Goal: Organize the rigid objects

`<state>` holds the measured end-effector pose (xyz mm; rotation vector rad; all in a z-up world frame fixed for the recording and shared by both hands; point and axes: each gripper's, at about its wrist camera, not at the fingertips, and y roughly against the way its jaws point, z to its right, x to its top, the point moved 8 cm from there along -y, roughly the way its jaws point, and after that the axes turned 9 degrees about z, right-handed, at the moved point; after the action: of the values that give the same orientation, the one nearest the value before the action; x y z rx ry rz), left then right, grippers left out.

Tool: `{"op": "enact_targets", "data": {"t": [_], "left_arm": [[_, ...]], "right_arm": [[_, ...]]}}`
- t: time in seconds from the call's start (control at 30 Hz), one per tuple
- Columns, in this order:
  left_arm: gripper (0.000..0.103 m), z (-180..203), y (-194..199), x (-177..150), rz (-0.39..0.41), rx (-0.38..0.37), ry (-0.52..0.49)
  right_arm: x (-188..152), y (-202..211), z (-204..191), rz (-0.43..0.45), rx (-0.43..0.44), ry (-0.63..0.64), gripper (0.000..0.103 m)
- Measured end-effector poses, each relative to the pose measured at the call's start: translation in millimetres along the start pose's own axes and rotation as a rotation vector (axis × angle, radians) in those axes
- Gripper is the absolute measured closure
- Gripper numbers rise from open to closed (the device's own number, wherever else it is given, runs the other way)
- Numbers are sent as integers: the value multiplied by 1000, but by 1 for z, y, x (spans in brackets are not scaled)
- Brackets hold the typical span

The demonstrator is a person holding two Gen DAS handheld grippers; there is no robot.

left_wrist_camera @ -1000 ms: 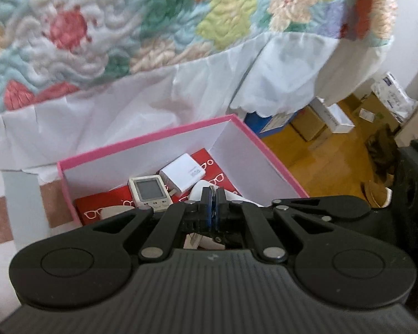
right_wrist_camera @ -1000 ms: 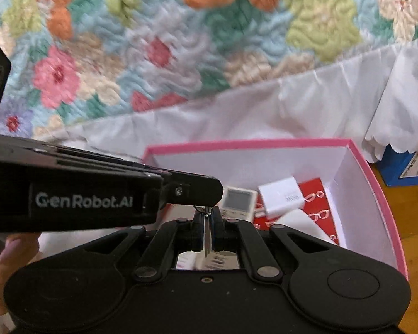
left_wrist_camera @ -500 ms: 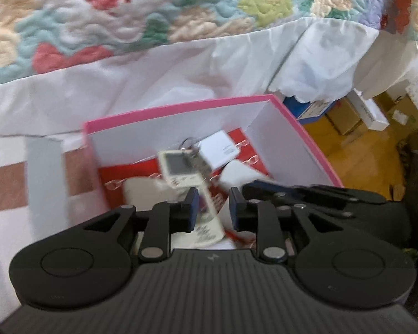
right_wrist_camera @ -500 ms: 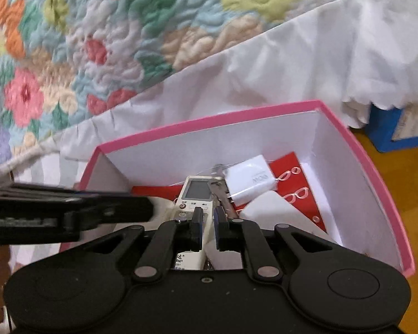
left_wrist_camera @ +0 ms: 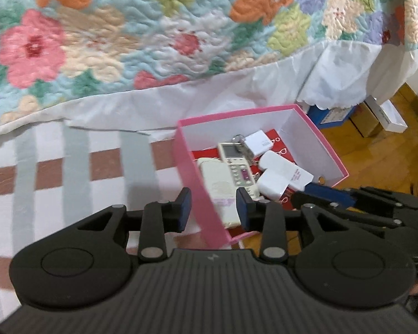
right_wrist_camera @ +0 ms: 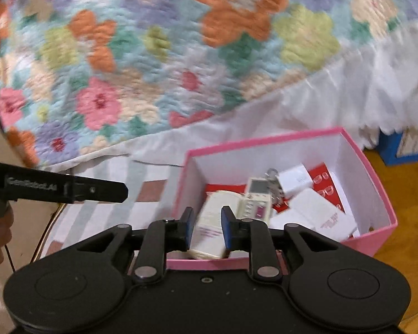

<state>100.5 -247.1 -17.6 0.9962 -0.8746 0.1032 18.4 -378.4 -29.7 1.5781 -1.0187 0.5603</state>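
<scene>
A pink box (left_wrist_camera: 189, 167) with white inner walls holds a white remote with a screen (left_wrist_camera: 235, 164), a cream remote (left_wrist_camera: 218, 186), a white charger cube (left_wrist_camera: 259, 143), keys and white boxes. My left gripper (left_wrist_camera: 213, 208) is open and empty above the box's near left wall. My right gripper (right_wrist_camera: 207, 226) is open and empty above the box (right_wrist_camera: 376, 236), with the cream remote (right_wrist_camera: 209, 222) lying below its fingers. The screen remote (right_wrist_camera: 256, 197) and charger (right_wrist_camera: 295, 179) lie further in.
The box sits on a striped brown, grey and white cloth (left_wrist_camera: 69, 172) beside a bed with a floral quilt (left_wrist_camera: 153, 33) and white skirt. Wooden floor (left_wrist_camera: 376, 156) with cardboard and blue boxes (left_wrist_camera: 331, 115) lies to the right. The left gripper shows in the right wrist view (right_wrist_camera: 69, 189).
Both grippers have opened and pulled back up from the box. The remote and the keys they held now lie in the box.
</scene>
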Motion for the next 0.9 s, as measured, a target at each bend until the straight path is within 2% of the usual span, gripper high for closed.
{"op": "enact_targets", "data": {"t": [0.17,0.37,0.6,0.77,0.83,0.9], "left_arm": [[69,-17,43,-8,26,123,7],[68,-38,78,-29,22,247,63],[65,-55,84,-57,-22,287,123],[63,-63,79,-72,-50,299,143],[62,-66,77,-74,-61,306,147],[62,-70,77,-76,-65,317,151]], "right_arm": [[14,30,-33,31,42,75,71],[11,45,-63,4,51,133,64],[-4,41,-79,-37,37,148,57],[-10,38,-84,-52,23,161,44],[-11,37,-85,-54,15,170,42],[-12,37,-86,-60,8,171,35]]}}
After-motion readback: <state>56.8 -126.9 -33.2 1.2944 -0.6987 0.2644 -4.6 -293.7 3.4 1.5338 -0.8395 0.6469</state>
